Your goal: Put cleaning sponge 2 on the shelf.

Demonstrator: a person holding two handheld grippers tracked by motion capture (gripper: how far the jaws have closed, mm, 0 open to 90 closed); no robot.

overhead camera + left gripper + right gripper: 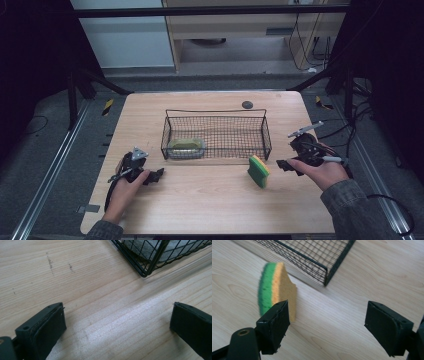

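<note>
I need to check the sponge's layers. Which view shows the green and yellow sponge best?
The right gripper view: the green and yellow sponge stands on edge, close, layers distinct though blurred. The high view shows it small, outside the black wire basket.

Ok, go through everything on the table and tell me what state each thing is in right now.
Sponge: on its edge on the table, outside the basket, free of both grippers.
Wire basket: upright, holding one wrapped item.
Wrapped item: lying in the basket's left end.
Left gripper: jaws open, nothing between them.
Right gripper: jaws open, beside the sponge, not touching it.
</note>
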